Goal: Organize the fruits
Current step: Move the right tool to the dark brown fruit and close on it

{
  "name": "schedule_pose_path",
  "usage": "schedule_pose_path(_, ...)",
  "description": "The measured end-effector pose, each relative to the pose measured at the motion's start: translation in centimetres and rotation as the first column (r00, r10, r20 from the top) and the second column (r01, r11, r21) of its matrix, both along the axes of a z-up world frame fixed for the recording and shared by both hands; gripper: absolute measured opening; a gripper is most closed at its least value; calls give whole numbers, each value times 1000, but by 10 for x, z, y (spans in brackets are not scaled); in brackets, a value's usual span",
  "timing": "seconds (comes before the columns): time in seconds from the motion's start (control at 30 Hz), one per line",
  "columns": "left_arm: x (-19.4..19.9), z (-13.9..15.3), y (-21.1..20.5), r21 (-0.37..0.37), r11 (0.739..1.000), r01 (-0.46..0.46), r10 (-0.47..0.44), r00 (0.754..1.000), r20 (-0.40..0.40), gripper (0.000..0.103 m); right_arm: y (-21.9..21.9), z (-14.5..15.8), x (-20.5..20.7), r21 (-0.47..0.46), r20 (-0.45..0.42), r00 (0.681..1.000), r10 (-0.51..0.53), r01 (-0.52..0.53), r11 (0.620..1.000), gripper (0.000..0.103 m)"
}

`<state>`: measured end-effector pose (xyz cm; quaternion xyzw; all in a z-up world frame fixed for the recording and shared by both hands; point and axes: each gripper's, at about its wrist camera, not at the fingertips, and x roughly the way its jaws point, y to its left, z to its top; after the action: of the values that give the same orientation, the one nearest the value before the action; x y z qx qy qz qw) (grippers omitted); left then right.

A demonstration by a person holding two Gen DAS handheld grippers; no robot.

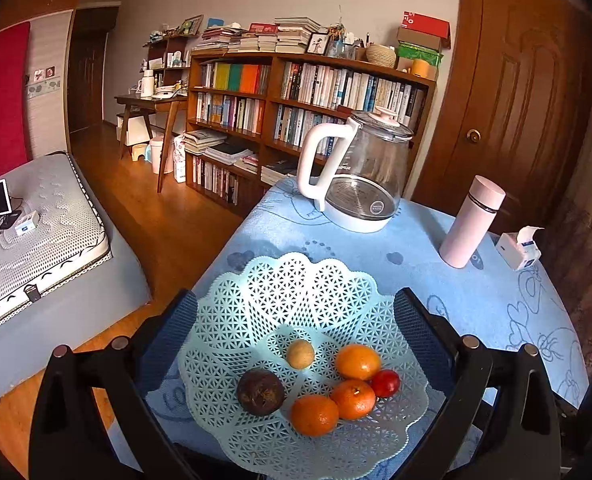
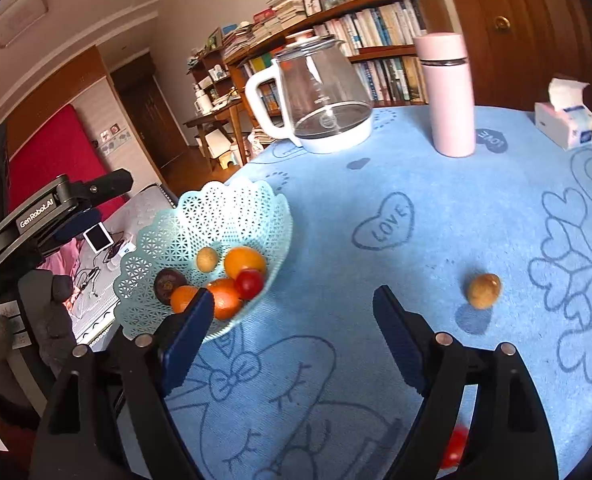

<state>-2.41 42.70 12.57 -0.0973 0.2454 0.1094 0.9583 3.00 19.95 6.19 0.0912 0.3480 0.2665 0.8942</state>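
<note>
Both tools gape empty: the left tool (image 1: 296, 320) over the pale-blue lattice plastic basket (image 1: 255, 280), the right tool (image 2: 291, 312) beside it. Centre the right one (low, squarely) on the small tan round fruit (image 2: 484, 290) right of the basket.

A blurred red fruit (image 2: 454, 446) near the table's front edge is partly hidden behind the right gripper's finger. The left gripper's finger covers part of one orange (image 2: 183, 298).
</note>
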Motion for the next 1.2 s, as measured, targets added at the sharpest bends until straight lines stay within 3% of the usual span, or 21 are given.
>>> schedule_pose_path(0.5, 0, -4, -28, 27, 997, 70, -70, 997, -13, 100, -70, -18, -16, 3, -27, 986, -164, 164, 986, 83)
schedule_pose_path(0.73, 1, -10, -46, 45, 992, 114, -113, 993, -29, 100, -107, -25, -36, -20, -25, 970, -240, 240, 971, 83)
schedule_pose_path(0.97, 2, -16, -64, 65, 986, 155, -152, 987, -48, 100, -129, -17, -65, -84, 35, 967, -252, 254, 964, 83)
schedule_pose_path(1.2, 3, -22, -79, 78, 979, 190, -185, 980, -68, 100, -168, -19, -99, -93, -3, 954, -301, 300, 949, 83)
